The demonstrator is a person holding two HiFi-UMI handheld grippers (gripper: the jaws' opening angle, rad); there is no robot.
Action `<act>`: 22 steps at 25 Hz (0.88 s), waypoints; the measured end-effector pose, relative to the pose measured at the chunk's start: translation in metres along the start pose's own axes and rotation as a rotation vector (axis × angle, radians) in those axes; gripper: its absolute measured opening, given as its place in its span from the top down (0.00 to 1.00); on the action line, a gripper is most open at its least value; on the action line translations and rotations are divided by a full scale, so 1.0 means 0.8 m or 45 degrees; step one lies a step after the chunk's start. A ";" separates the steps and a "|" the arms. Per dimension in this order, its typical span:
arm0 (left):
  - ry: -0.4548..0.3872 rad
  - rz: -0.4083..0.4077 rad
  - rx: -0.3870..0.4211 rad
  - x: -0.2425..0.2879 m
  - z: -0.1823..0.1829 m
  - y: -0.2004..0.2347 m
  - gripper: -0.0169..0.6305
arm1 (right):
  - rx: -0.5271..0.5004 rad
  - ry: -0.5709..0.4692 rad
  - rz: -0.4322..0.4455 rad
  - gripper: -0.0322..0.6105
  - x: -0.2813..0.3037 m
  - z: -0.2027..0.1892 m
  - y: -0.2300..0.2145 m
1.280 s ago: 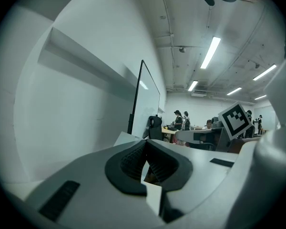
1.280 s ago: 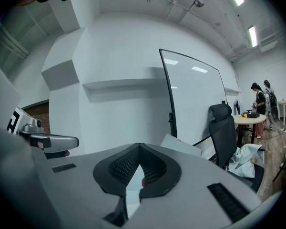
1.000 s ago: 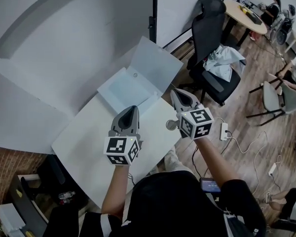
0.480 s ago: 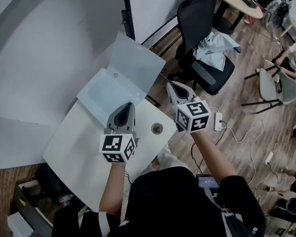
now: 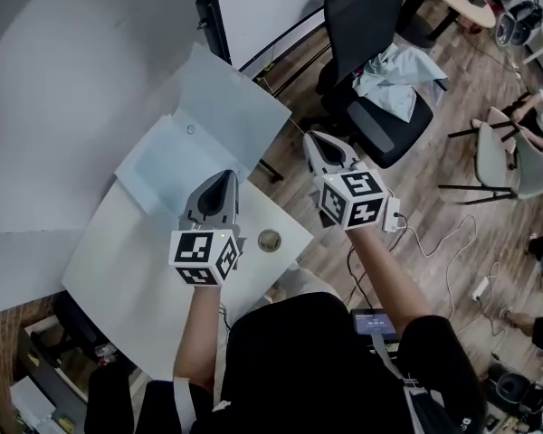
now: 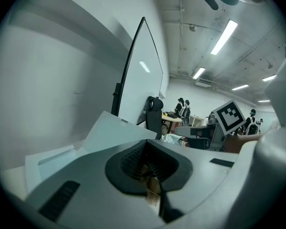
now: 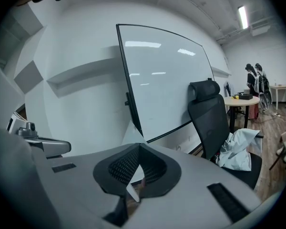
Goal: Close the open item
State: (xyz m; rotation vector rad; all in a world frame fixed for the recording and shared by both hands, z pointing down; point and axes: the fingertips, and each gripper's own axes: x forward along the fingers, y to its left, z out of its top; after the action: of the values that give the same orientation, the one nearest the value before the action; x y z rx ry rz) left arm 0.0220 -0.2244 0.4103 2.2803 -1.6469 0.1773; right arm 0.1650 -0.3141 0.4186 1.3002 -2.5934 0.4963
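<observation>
At the left of the bench [image 5: 136, 260], the open white box [image 5: 167, 165] is seen lying flat against the wall, its lid [image 5: 231, 107] raised and leaning back. It is shifted leftward in the head view compared with a second ago, which reads as a turn of the head, not a move of the box. The left hand-held gripper [image 5: 222, 183] is held just over the box's near edge, jaws brought together on nothing. Between the two tools, a round grommet [image 5: 269, 240], earlier half covered, is now exposed. The right hand-held gripper [image 5: 315, 143], likewise pressed together and empty, is held off the lid's right corner, before the office chair [image 5: 366, 34]. The lid is judged untouched, so closing is yet to be begun.
</observation>
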 end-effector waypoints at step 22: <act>0.107 0.109 -0.031 0.089 -0.040 0.050 0.95 | 0.070 0.115 0.085 0.89 0.143 -0.038 -0.070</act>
State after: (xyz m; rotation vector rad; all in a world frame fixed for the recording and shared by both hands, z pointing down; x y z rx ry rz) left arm 0.0109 -0.2893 0.4683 2.1556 -1.6955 0.2674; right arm 0.1429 -0.4179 0.4949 1.1820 -2.5724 0.6271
